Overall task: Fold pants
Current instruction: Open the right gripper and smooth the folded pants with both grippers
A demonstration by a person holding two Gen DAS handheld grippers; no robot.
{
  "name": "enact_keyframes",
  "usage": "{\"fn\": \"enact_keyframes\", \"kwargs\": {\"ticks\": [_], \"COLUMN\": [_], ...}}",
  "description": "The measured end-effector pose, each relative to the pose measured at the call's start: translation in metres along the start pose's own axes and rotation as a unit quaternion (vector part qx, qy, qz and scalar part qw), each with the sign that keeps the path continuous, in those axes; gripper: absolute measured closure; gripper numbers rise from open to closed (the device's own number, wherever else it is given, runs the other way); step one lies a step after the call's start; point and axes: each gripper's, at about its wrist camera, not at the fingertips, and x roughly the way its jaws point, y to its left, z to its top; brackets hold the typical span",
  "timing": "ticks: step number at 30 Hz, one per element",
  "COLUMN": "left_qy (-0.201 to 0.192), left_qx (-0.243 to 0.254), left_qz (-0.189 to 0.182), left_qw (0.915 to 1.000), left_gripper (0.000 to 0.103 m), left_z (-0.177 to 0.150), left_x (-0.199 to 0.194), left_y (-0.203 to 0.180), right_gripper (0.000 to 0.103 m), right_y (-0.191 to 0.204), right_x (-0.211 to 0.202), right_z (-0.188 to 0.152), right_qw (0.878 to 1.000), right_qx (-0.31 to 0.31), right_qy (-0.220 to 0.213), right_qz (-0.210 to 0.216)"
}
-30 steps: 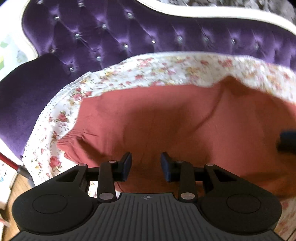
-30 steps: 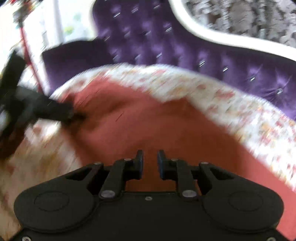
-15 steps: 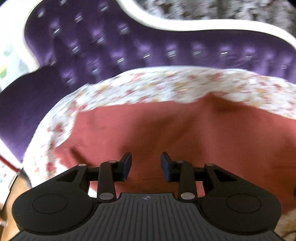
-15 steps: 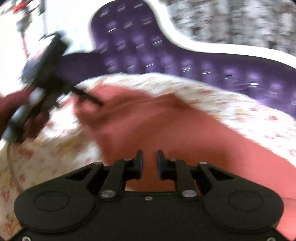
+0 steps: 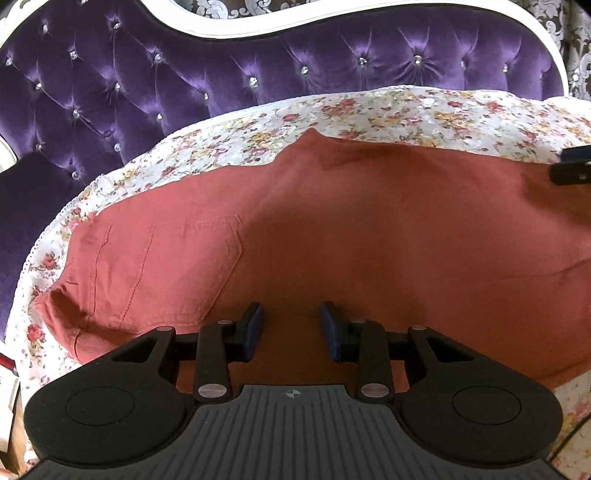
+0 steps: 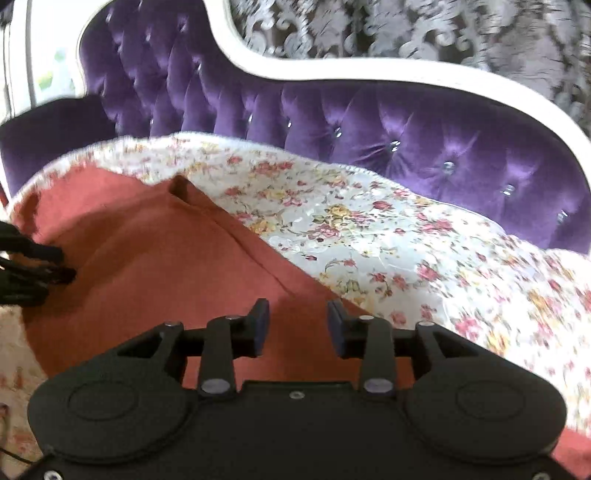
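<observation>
Rust-red pants (image 5: 332, 236) lie spread on a floral cover (image 5: 388, 110), with a back pocket (image 5: 184, 266) showing at their left end. My left gripper (image 5: 291, 317) hovers low over the near edge of the pants, open, with nothing between its pads. The right wrist view shows the pants (image 6: 155, 258) running off to the left, a seam ridge along their far edge. My right gripper (image 6: 298, 314) sits over that edge with its jaws opening and only flat fabric below them. Each gripper shows at the edge of the other's view: the right gripper (image 5: 570, 168) and the left gripper (image 6: 33, 266).
The cover lies on a purple tufted sofa (image 5: 258, 66) with a white curved frame (image 6: 332, 74). Patterned grey wallpaper (image 6: 443, 33) is behind it. The bare floral cover (image 6: 424, 251) stretches right of the pants. A wooden floor strip (image 5: 11, 435) shows at lower left.
The right gripper's jaws have widened, and it has swung right, away from the left gripper, toward the floral cover. The left gripper has shifted over the pants, and the pocket now shows clearly.
</observation>
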Motion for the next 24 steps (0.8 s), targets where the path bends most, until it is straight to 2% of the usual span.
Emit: {"fn": "enact_keyframes", "kwargs": {"ticks": [5,7,8,9,10,13,16,18,22,24], "left_qy": [0.004,0.003,0.003,0.002,0.002,-0.005,-0.025,-0.031,-0.027,-0.019], "left_qx": [-0.008,-0.006,-0.005,-0.005,-0.005,-0.010,-0.014,-0.012,-0.008,-0.008], "left_qz": [-0.005,-0.004,-0.003,-0.003,-0.003,0.001,0.001,-0.003,0.003,0.004], "left_qw": [0.9999,1.0000,1.0000,1.0000,1.0000,0.9999,0.9996,0.9995,0.9996,0.9998], "left_gripper": [0.069,0.069,0.069,0.069,0.070,0.070,0.069,0.069,0.069,0.069], "left_z": [0.002,0.002,0.003,0.003,0.003,0.007,0.018,0.024,0.029,0.027], "left_x": [0.000,0.000,-0.001,-0.001,-0.001,-0.004,-0.010,-0.010,-0.003,0.000], "left_y": [0.001,0.001,0.002,0.002,0.001,0.001,-0.001,-0.003,-0.010,-0.010], "right_gripper": [0.057,0.057,0.062,0.084,0.094,0.098,0.100,0.100,0.102,0.102], "right_y": [-0.008,-0.012,-0.013,-0.014,-0.013,0.002,0.001,-0.006,-0.004,-0.005], "right_x": [0.031,0.031,0.031,0.032,0.031,0.022,0.010,0.016,0.036,0.038], "right_z": [-0.001,-0.003,-0.003,-0.001,-0.001,0.000,0.009,0.011,0.000,-0.003], "right_qw": [0.999,0.998,0.998,0.997,0.997,0.998,1.000,1.000,1.000,1.000], "right_qx": [-0.003,0.001,0.004,0.004,0.002,-0.037,-0.024,-0.008,-0.015,-0.004], "right_qy": [0.034,0.031,0.034,0.036,0.036,0.024,-0.015,-0.009,0.013,0.006], "right_qz": [0.033,0.048,0.054,0.064,0.074,0.045,0.004,-0.003,-0.023,-0.029]}}
